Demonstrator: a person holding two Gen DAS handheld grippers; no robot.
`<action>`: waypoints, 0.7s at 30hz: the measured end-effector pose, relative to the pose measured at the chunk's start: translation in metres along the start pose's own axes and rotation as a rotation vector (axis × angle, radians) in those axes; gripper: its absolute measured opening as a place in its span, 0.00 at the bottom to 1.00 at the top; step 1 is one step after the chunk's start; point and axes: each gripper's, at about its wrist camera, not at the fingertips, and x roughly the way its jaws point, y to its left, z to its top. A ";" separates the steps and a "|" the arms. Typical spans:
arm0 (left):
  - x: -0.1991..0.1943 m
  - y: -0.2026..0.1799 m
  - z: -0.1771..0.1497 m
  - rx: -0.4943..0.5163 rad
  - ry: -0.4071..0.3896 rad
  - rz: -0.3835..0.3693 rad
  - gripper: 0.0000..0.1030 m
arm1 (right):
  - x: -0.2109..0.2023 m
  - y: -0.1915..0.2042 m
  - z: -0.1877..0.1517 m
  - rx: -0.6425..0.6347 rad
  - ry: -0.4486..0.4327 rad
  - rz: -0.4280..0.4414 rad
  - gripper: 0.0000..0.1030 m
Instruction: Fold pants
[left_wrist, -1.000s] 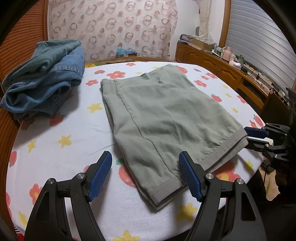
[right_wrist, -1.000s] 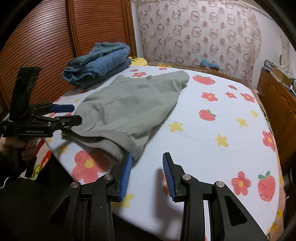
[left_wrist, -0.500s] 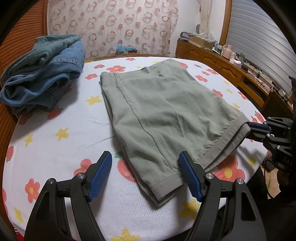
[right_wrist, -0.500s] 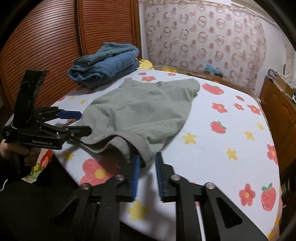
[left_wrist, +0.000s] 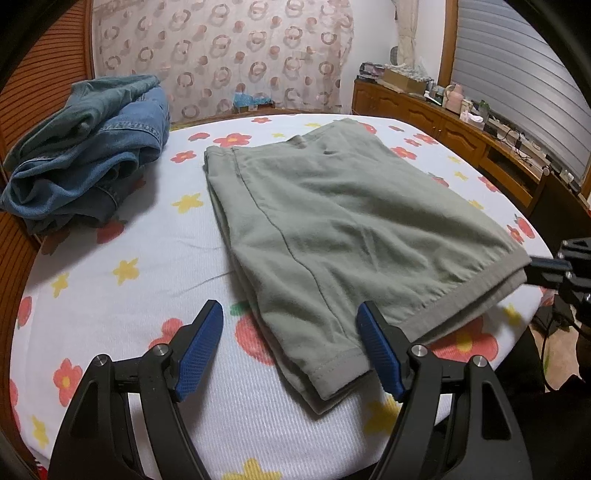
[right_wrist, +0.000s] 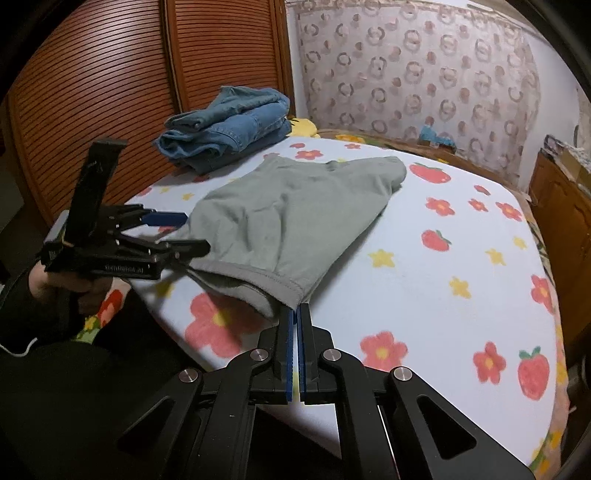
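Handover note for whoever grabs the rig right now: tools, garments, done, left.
Right tool: jaws just closed, shut on the near hem corner of the grey-green pants.
Left tool: open, straddling the other hem corner, no grip.
Pants lie flat on the flowered sheet, legs stacked. Folded jeans sit at the far corner.
Done: legs laid together.
Left: likely close left tool, fold hem toward waistband.

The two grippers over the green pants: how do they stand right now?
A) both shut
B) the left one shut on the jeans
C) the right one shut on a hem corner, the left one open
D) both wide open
C: the right gripper has pinched the hem corner of the green pants, while the left gripper stands open astride the other hem corner.
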 end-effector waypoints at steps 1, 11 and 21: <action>0.000 0.001 0.000 -0.001 0.000 -0.001 0.74 | 0.001 -0.001 -0.001 0.008 0.001 -0.003 0.01; -0.011 0.004 -0.003 -0.019 -0.009 -0.021 0.74 | 0.000 0.000 0.004 0.010 -0.007 -0.009 0.06; -0.025 0.014 -0.008 -0.044 -0.037 -0.033 0.67 | -0.008 0.000 0.012 0.024 -0.078 -0.041 0.30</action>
